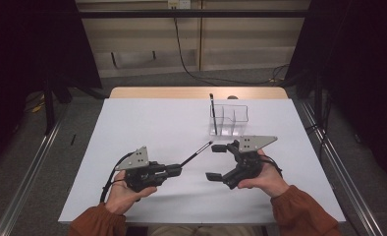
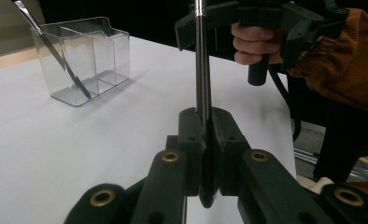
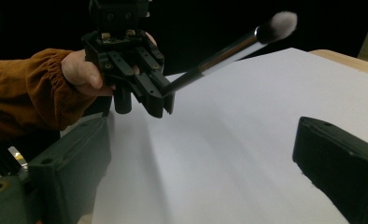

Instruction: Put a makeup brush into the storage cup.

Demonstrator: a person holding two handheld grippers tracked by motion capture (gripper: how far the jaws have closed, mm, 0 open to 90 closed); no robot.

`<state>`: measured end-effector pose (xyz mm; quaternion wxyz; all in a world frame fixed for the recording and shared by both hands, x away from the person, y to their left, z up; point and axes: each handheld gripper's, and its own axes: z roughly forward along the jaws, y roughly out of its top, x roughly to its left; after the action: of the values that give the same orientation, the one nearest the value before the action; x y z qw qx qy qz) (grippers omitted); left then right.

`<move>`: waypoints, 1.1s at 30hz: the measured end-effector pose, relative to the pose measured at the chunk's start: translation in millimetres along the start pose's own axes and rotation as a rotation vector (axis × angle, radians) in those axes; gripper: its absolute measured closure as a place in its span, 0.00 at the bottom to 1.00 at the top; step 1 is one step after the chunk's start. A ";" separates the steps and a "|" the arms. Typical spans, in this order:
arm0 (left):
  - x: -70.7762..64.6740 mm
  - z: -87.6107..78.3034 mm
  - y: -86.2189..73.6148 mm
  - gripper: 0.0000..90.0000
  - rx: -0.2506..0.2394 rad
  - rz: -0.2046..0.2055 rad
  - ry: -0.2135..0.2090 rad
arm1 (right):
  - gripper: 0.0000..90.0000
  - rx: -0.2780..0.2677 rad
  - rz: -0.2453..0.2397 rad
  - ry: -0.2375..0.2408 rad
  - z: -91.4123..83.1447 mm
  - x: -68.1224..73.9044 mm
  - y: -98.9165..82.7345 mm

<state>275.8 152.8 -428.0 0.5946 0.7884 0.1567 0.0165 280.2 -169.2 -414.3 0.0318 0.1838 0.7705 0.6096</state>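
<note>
Left hand-held gripper (image 1: 179,169): pinching slim, glossy black makeup brush (image 1: 197,152), fluffy tip. Right hand-held gripper (image 1: 215,162): spread. Clear plastic organizer (image 1: 231,118) on white counter (image 1: 157,128).

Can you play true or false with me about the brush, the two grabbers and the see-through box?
1. The left gripper is shut on the makeup brush. True.
2. The right gripper is clamped on the brush too. False: its jaws stand wide open, holding nothing.
3. The clear organizer already holds a dark utensil. True.
4. The organizer lies tipped on its side. False: it stands upright on the table.
</note>
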 end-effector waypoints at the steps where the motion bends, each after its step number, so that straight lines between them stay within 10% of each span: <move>1: -0.4 0.5 -0.1 0.93 0.000 0.001 0.000 | 0.09 0.002 0.002 -0.001 1.2 -0.7 0.8; 33: -0.6 10.1 -7.3 0.93 0.049 0.001 -0.024 | 0.74 -0.023 0.030 0.052 9.6 -6.8 4.8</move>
<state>275.7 145.0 -437.8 0.5769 0.8030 0.1496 0.0032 290.3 -161.5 -413.4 0.0047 0.1790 0.7610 0.6235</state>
